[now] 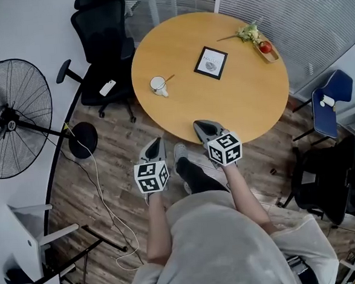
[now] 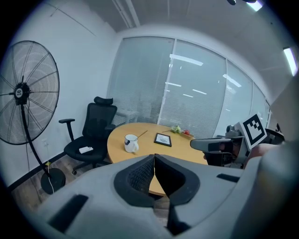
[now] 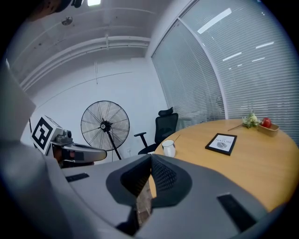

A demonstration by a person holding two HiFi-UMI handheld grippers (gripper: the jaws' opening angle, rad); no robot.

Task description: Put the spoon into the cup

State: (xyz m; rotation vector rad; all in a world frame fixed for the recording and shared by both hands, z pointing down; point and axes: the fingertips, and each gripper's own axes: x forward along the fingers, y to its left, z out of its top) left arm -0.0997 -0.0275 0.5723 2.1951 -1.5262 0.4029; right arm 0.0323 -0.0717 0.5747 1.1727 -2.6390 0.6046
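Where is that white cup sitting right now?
In the head view the white cup stands on the left part of the round wooden table, near the edge by the black office chair, with the framed picture to its right.

The cup is a white mug with a dark rim, standing upright on the round wooden table near its left edge, its handle turned towards the near side. The spoon stands inside it: only a thin, brownish handle shows, leaning over the rim and slanting up and away to the right.
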